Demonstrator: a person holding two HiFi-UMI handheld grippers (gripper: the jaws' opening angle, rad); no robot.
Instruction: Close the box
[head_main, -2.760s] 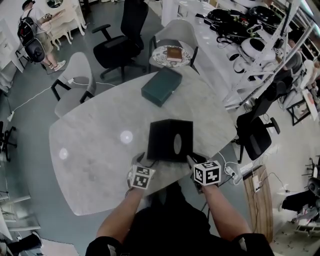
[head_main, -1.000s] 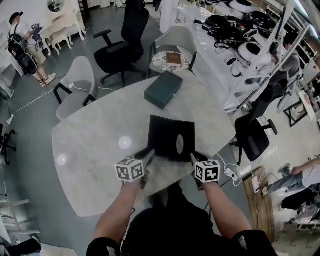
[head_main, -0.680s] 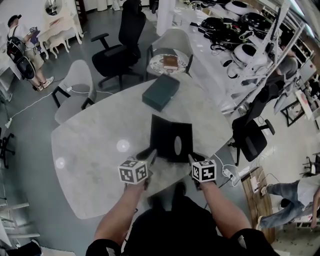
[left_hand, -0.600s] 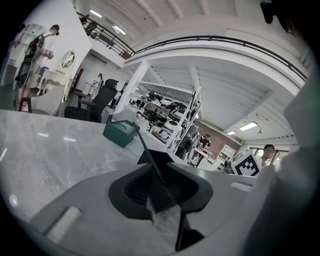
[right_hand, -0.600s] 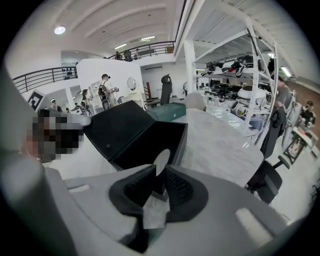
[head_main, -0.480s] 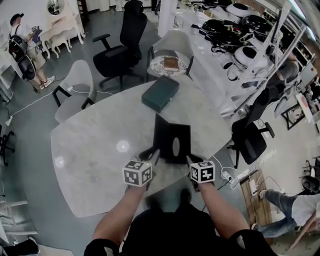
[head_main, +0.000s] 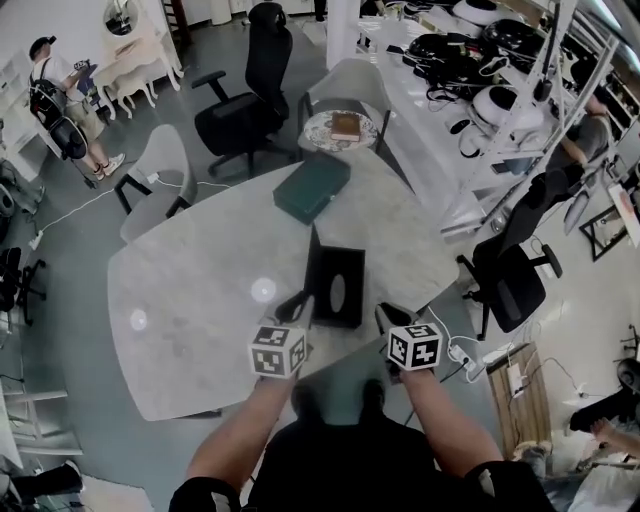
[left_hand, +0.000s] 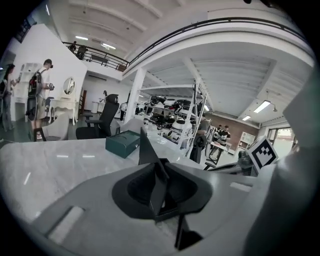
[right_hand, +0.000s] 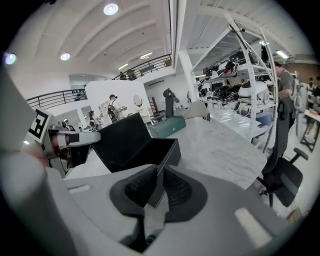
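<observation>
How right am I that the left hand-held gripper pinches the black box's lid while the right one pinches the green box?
No: the right gripper view shows the right hand-held gripper, jaws just closed further, pinching the black box's wall; the green box lies apart.

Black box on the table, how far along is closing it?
Done: nothing closed yet; the lid stands roughly upright at the open box's side. In hand: the left hand-held gripper has just been closing on the lid's edge, the right hand-held gripper on the box's near wall. Still to do: swing the lid down flat.
</observation>
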